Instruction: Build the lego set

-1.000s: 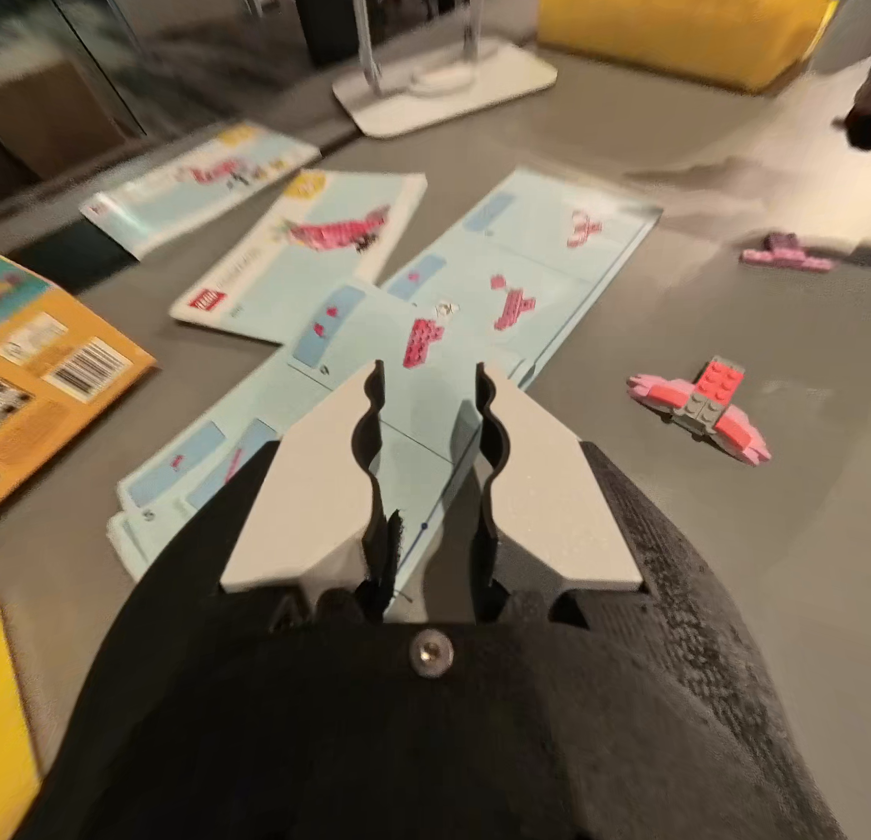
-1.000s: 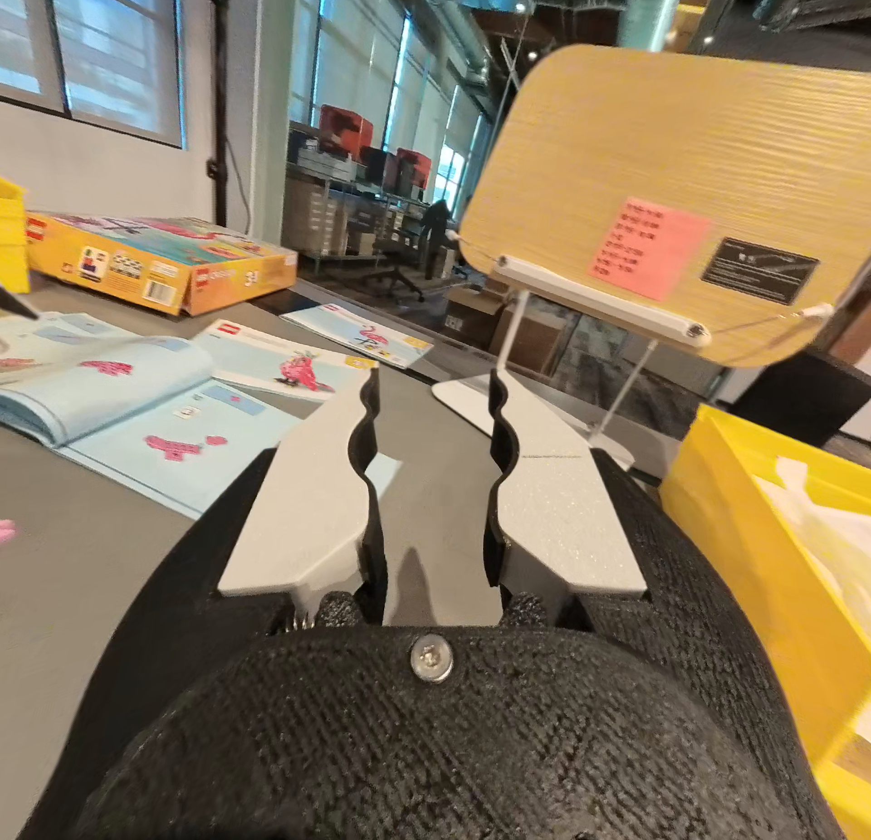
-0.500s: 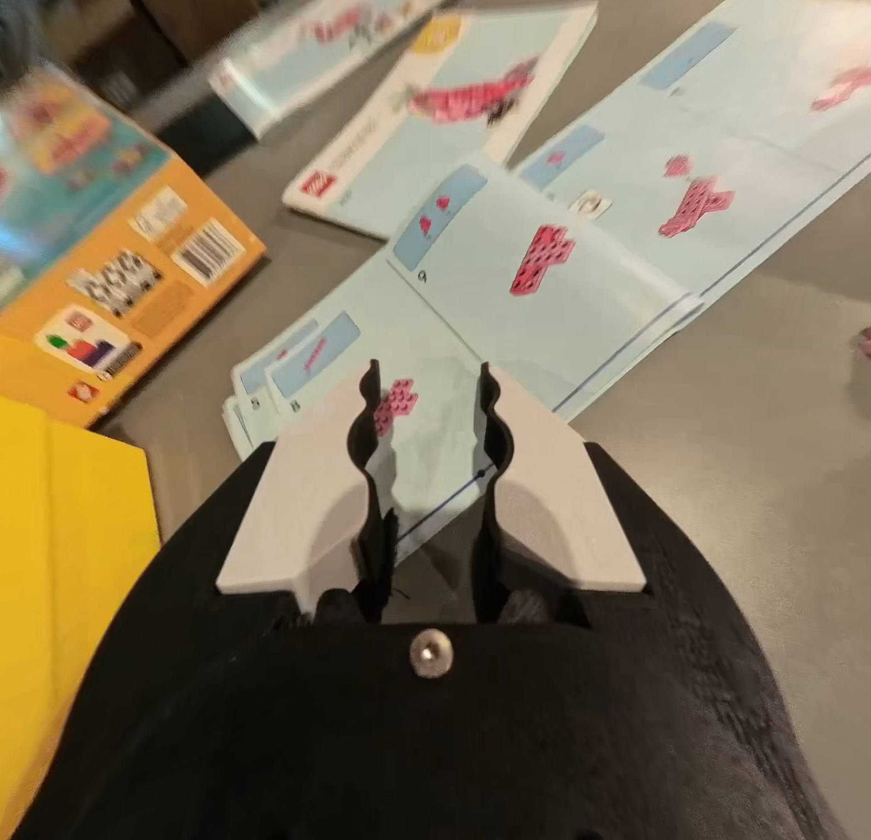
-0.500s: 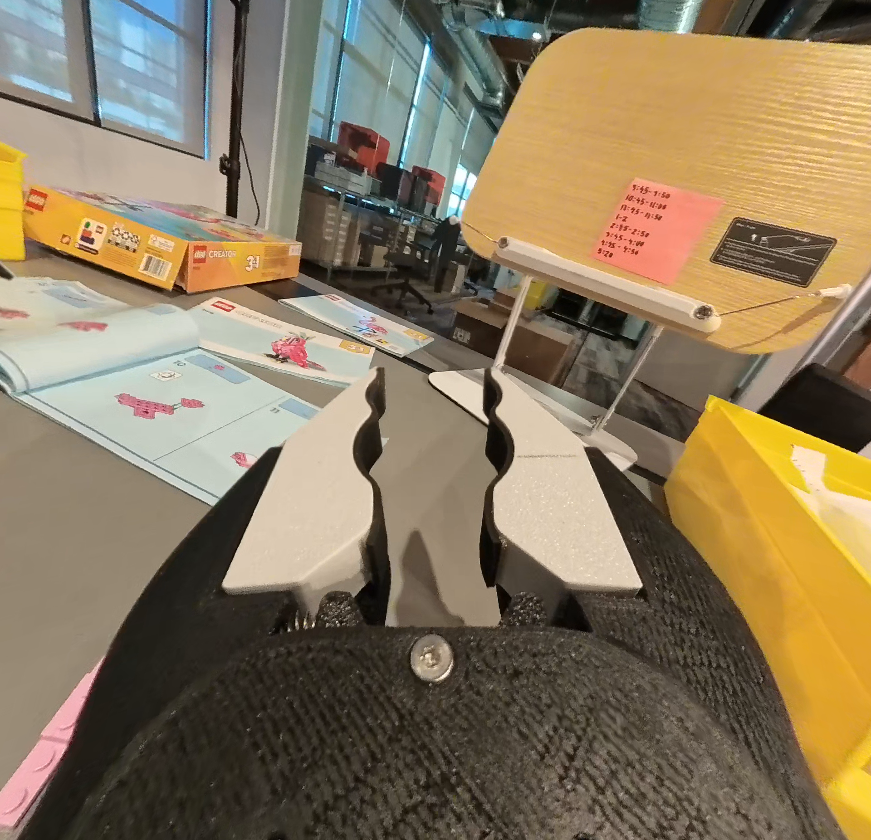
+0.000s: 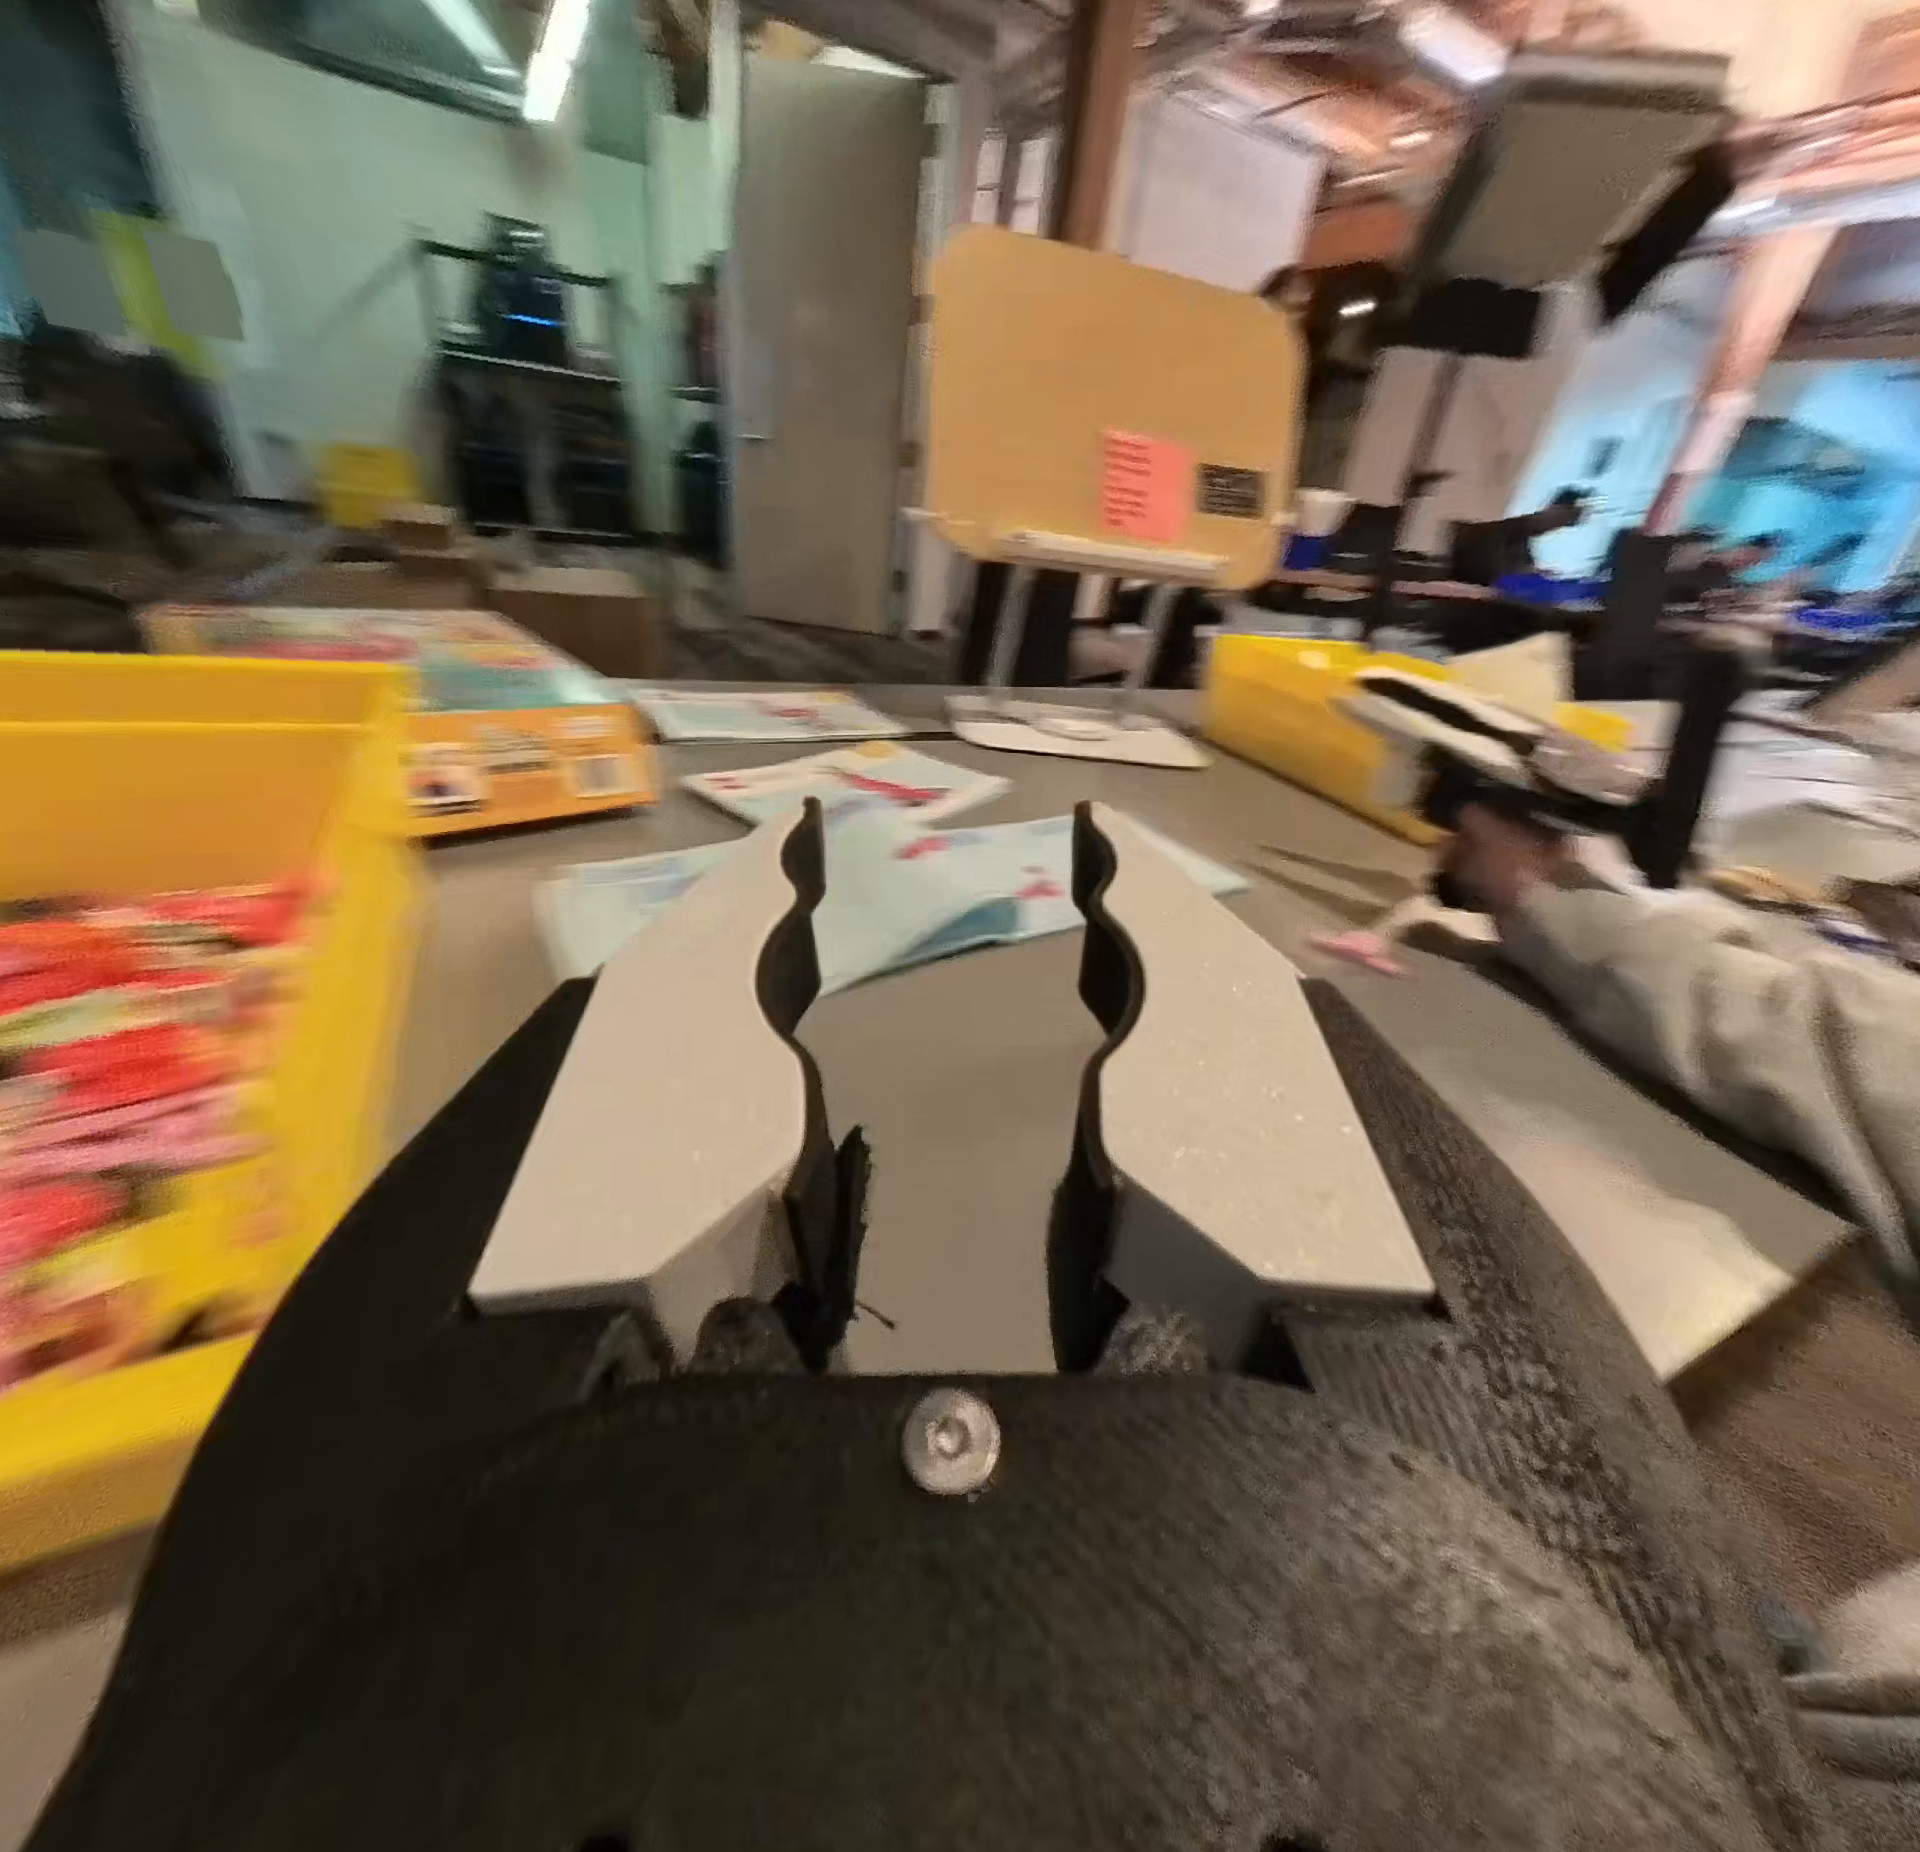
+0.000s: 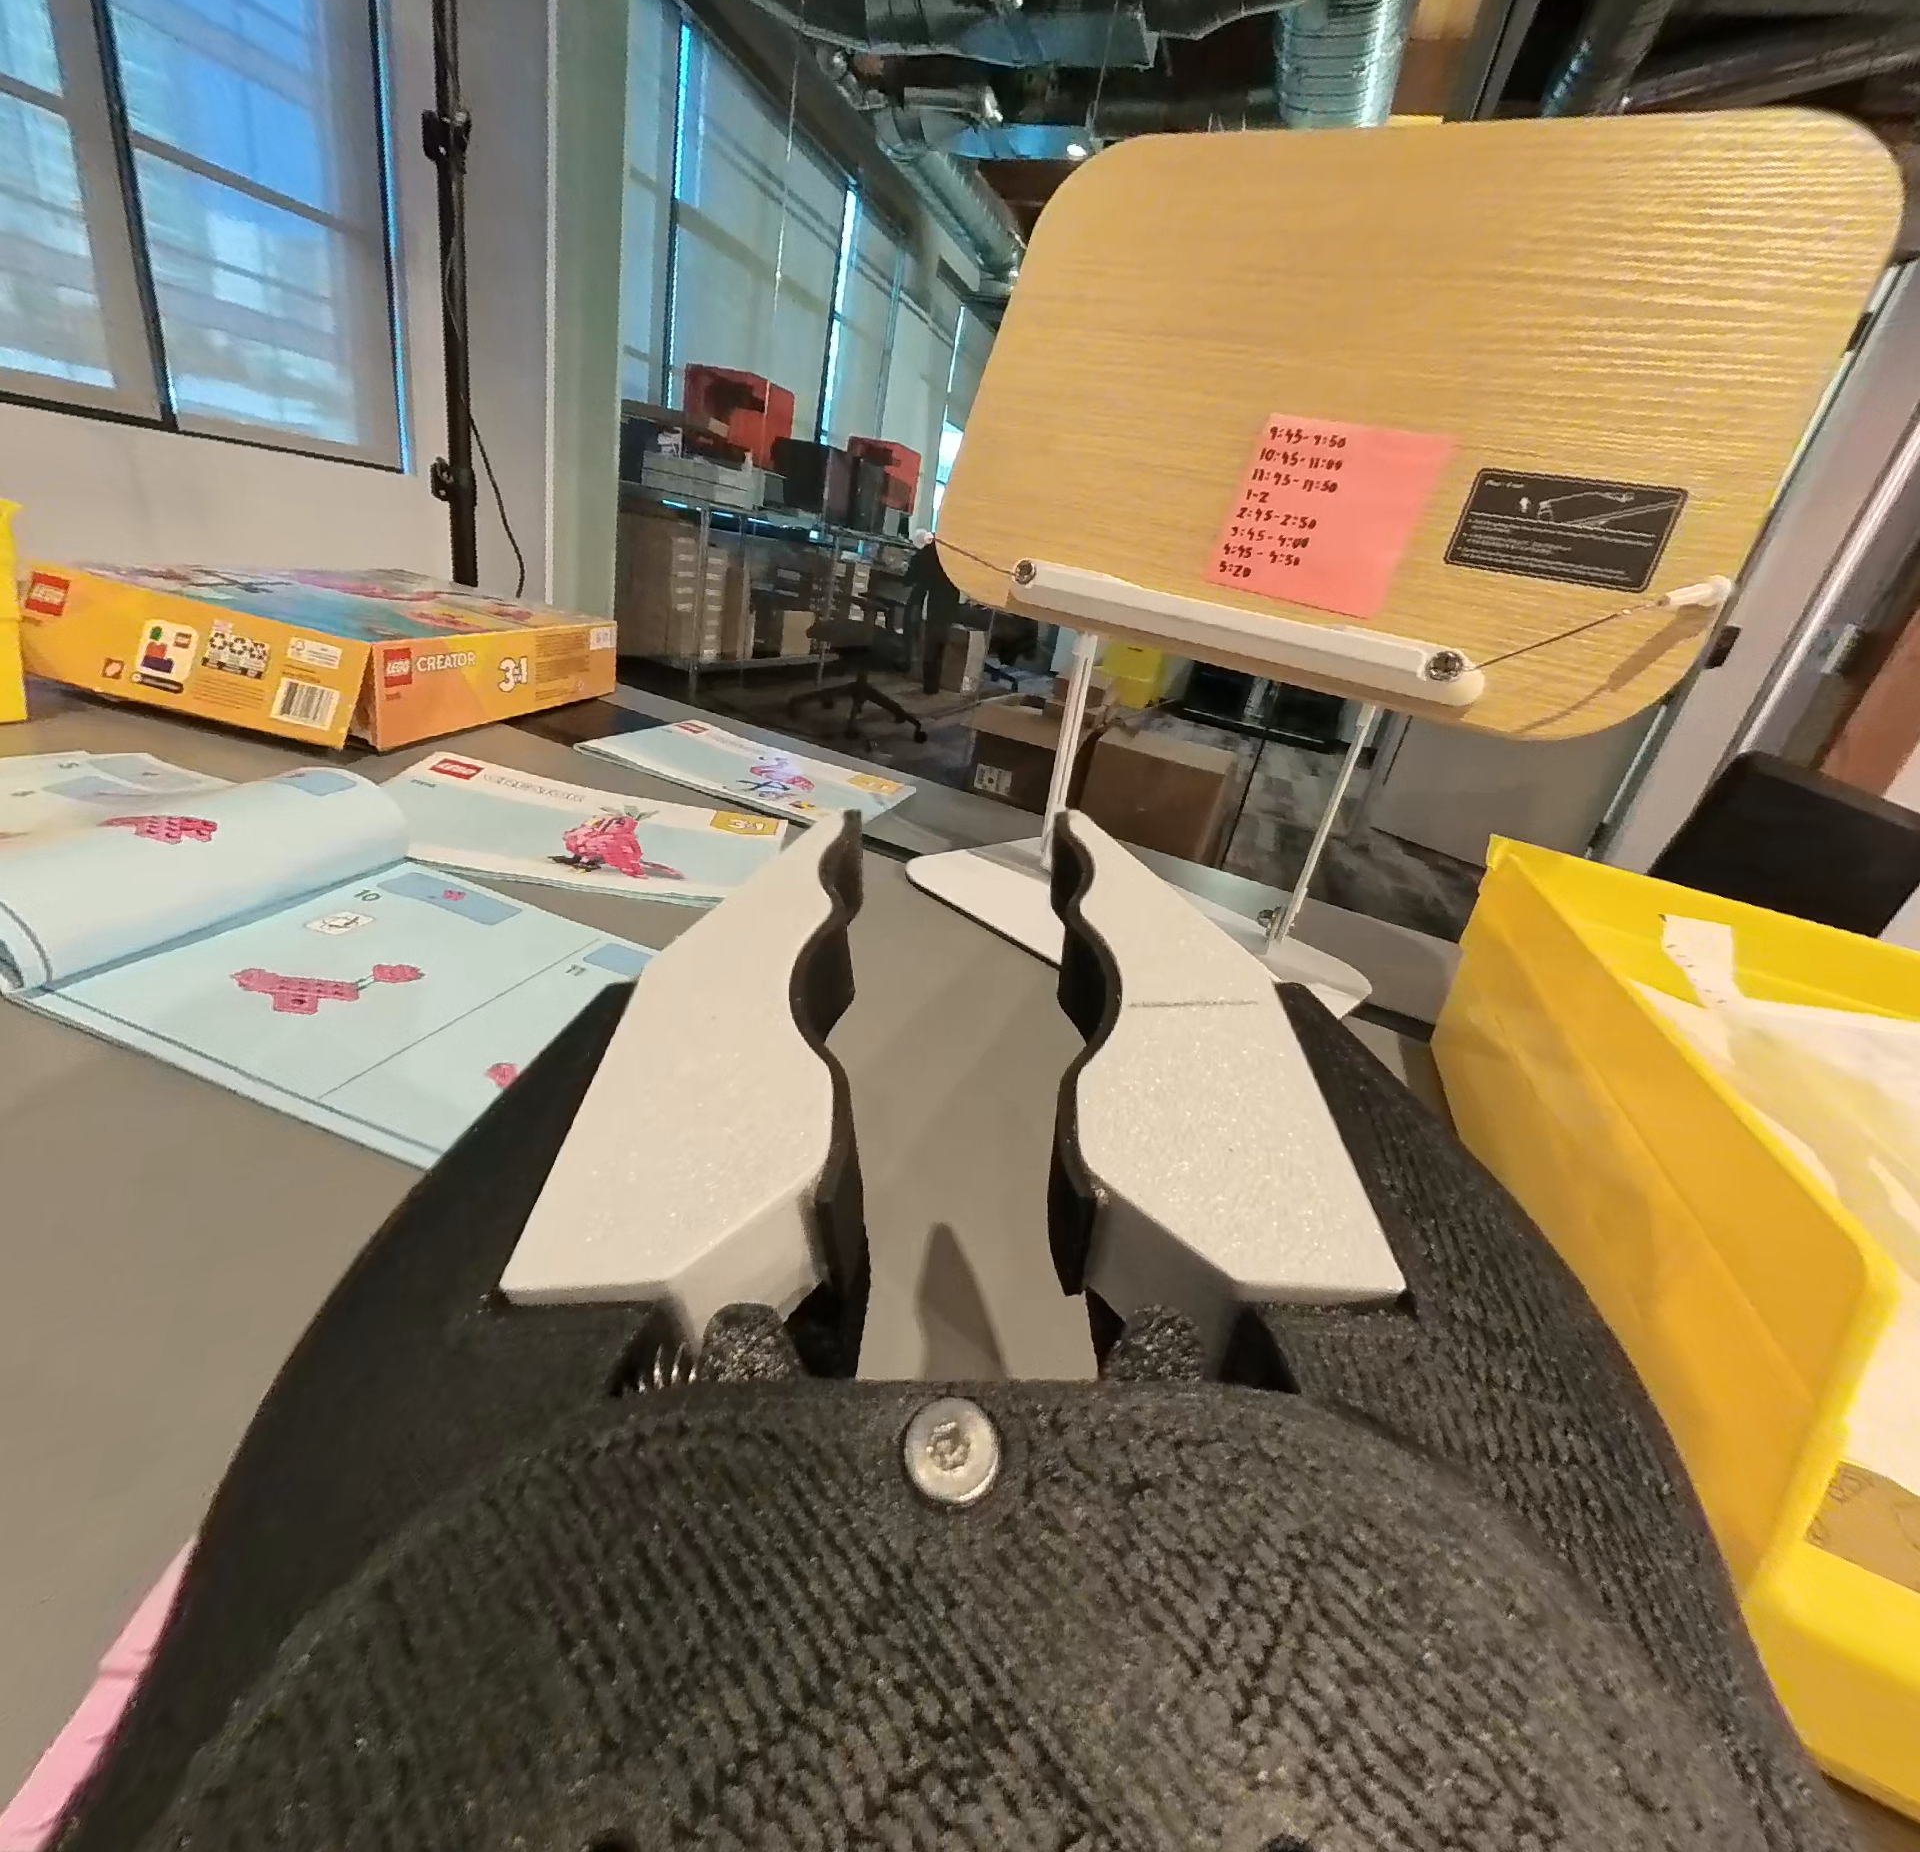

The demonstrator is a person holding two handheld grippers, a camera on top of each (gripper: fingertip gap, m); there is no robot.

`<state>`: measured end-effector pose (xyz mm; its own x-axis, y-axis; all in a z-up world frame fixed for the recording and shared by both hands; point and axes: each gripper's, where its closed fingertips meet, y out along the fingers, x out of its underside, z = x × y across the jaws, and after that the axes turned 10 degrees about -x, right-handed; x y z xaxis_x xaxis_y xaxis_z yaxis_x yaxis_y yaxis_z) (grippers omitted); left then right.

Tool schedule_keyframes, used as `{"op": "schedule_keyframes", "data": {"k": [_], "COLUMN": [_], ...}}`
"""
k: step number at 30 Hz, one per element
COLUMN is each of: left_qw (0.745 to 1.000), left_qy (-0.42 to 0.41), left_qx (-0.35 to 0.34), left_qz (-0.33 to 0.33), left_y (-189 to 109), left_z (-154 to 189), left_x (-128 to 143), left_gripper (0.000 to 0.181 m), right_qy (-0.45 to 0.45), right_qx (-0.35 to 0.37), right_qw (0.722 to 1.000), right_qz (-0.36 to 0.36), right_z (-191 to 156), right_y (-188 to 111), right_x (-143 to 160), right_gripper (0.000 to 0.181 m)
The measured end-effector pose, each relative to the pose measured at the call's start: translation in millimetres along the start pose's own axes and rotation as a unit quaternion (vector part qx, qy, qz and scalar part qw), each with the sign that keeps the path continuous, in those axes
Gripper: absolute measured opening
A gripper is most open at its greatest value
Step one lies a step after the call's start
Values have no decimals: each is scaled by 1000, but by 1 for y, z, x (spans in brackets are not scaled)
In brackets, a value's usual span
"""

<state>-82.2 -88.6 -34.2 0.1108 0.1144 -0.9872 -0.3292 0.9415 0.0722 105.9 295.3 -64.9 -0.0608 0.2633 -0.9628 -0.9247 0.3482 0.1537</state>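
My left gripper (image 5: 945, 826) is open and empty, held low over the grey table (image 5: 935, 1127) and pointing at the open light-blue instruction booklet (image 5: 914, 888). A yellow bin (image 5: 312, 971) of red and pink bricks (image 5: 114, 1054) is close on its left. A small pink brick piece (image 5: 1356, 950) lies on the table to the right, by a sleeved arm (image 5: 1683, 1002) that holds my right gripper (image 5: 1455, 753). My right gripper (image 6: 956, 836) is open and empty above the table. The booklet (image 6: 260, 950) lies to its left. A pink piece (image 6: 135, 1646) shows at the lower left edge.
An orange set box (image 6: 312, 649) and two closed booklets (image 6: 592, 836) lie at the back. A wooden book stand (image 6: 1455, 400) on a white base stands ahead. A second yellow bin (image 6: 1662, 1179) with paper and bags is on the right; it also shows in the left wrist view (image 5: 1309, 732). About 45 centimeters separates my left fingertips from my right.
My left gripper has tilted up from looking down at the booklet to a level view across the table, and the brick bin is now beside it. My right gripper has hardly moved.
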Motion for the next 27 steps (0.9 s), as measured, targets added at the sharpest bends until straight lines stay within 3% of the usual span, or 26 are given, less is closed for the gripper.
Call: {"op": "schedule_keyframes", "data": {"k": [3, 6, 8, 10, 11, 17, 20, 27], "left_qw": [993, 972, 945, 893, 876, 812, 798, 766], "left_qy": [10, 21, 6, -9, -9, 10, 20, 19], "left_qx": [-99, -159, -159, -145, -149, -181, -186, -219], "left_qz": [-60, -172, -284, -426, -459, -555, -573, -604], "left_y": [-20, -23, -17, -15, -10, 10, 14, 6], "left_z": [-70, -130, -156, -174, -184, -216, -220, -234], "left_x": [-27, -24, 1, 41, 53, 98, 107, 116], "left_gripper": [45, 32, 26, 27, 26, 21, 12, 20], "right_qy": [-3, -5, -3, -1, -1, 1, 6, 34], "right_qx": [2, 5, 5, 5, 5, 2, 2, 2], "right_qw": [1000, 1000, 1000, 1000, 1000, 1000, 1000, 999], "right_qz": [-9, -13, -17, -19, -19, -22, -26, -25], "right_z": [1, 2, 3, 3, 3, 2, 3, 8], "right_y": [3, 5, 6, 6, 5, 6, 6, 5], "right_x": [4, 5, 7, 8, 8, 10, 12, 14], "right_gripper": [34, 34, 34, 34, 34, 33, 33, 33]}}
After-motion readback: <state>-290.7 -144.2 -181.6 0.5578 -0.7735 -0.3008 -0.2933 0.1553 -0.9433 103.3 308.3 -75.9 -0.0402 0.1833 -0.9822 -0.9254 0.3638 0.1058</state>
